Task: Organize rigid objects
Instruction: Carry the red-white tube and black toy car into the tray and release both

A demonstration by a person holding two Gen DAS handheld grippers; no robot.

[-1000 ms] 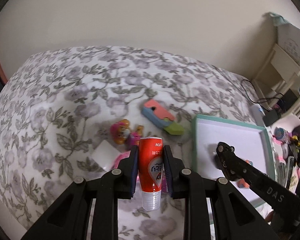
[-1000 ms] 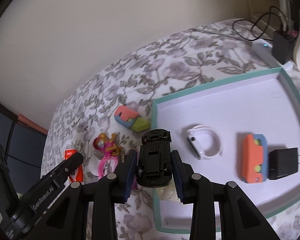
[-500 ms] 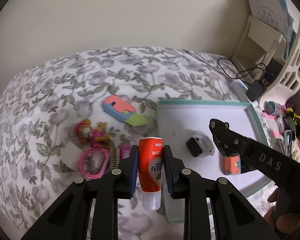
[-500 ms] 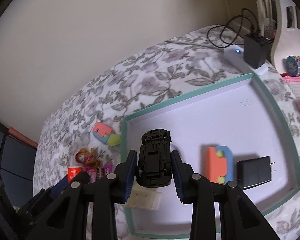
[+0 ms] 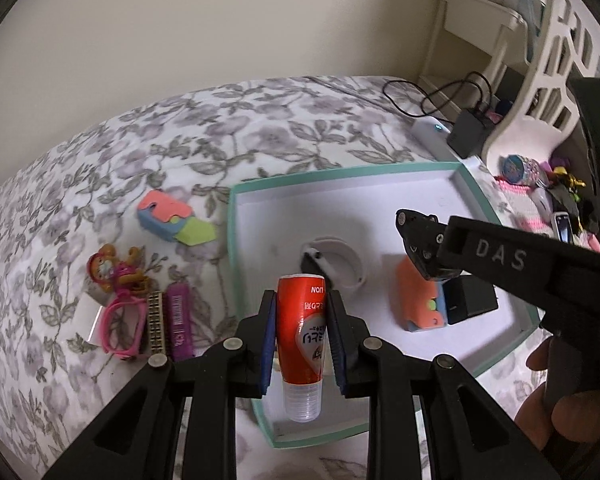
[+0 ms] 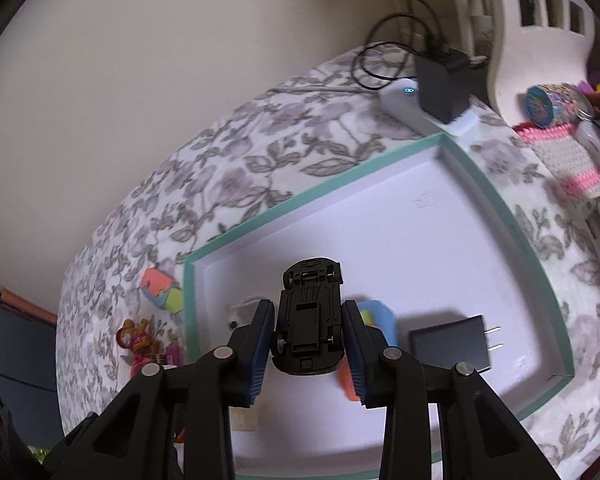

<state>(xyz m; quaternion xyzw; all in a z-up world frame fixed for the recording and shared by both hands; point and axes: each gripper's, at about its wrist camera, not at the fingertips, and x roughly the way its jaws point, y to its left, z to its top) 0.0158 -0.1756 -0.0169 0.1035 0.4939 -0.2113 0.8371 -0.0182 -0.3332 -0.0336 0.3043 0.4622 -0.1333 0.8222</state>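
My left gripper [image 5: 301, 308] is shut on a red tube [image 5: 300, 328] with a clear cap, held above the near-left part of the teal-rimmed white tray [image 5: 340, 170]. My right gripper [image 6: 308, 322] is shut on a black toy car [image 6: 310, 316], underside up, above the tray's [image 6: 316, 190] middle; the gripper also shows in the left wrist view [image 5: 420, 248]. In the tray lie a white ring-shaped item [image 5: 334, 260], an orange-blue block [image 5: 418, 304] and a black charger [image 6: 450, 346].
On the floral bedspread left of the tray lie a pink-blue-green block [image 5: 172, 224], a small figure toy [image 5: 112, 268], pink glasses [image 5: 122, 330] and a purple harmonica [image 5: 176, 326]. A power strip with a black adapter [image 6: 440, 80] sits beyond the tray. Clutter lies at the right.
Both grippers have moved right over the tray with their objects still held. The tube now hangs above the tray's near-left part and the car above its middle.
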